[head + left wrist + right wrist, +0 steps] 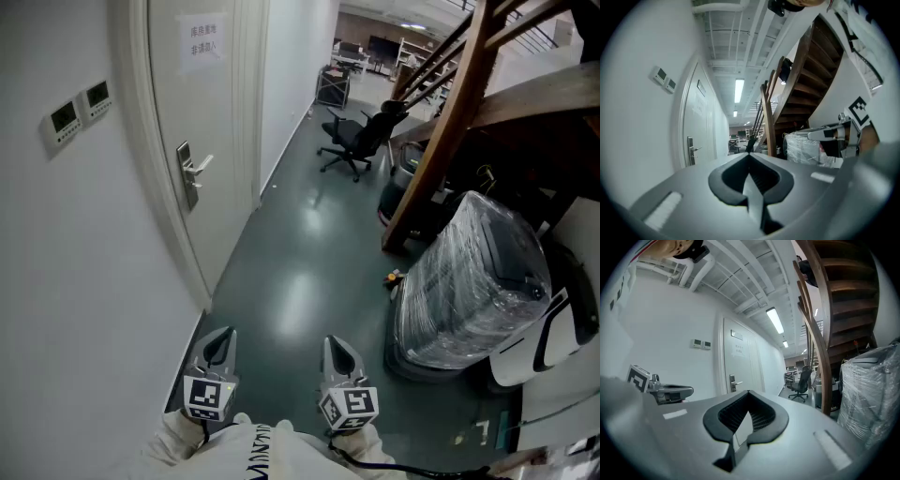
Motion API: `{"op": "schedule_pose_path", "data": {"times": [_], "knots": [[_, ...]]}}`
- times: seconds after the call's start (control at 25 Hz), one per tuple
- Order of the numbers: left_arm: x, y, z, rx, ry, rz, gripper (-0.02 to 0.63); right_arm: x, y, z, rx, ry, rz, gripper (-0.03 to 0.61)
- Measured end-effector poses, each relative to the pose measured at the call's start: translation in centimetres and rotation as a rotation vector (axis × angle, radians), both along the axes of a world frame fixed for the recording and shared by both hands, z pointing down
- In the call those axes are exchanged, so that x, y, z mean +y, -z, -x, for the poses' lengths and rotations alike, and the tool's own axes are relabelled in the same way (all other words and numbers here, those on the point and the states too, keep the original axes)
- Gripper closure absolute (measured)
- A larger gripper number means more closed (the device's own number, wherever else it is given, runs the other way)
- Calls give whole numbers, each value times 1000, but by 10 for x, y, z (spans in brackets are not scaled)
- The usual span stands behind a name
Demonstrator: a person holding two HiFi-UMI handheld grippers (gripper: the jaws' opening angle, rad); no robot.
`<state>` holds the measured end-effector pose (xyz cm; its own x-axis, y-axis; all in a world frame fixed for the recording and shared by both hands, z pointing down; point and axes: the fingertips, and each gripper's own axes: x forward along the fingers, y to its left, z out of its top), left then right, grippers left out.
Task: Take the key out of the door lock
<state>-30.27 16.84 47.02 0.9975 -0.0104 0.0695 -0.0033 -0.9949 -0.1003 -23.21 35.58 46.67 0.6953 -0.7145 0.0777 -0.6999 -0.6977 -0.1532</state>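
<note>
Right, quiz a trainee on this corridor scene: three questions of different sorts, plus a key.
1. True or false: the left gripper is touching the door handle.
2. What stands farther away than that handle? A) a black office chair B) a bicycle C) a ladder
3. Fill in: the jaws of the right gripper are ___, with nothing between them.
Key: 1 false, it is held low, well short of the handle. 2 A. 3 shut.

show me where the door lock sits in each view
head view: door lock upper left, on the white door.
left gripper view: left of centre, low on the door.
right gripper view: just left of centre.
shared landmark: two wall control panels left of the door.
</note>
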Motion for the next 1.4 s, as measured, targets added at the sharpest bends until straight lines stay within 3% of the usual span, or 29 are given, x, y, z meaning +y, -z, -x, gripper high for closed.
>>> {"op": "schedule_pose_path", "data": {"times": [0.84, 1.4], "knots": [[27, -7, -21, -20, 16, -9, 615, 42, -7, -19, -17, -22, -49, 578], [34, -20, -59, -29, 14, 8, 615, 56, -23, -52, -52, -36, -55, 578]]}}
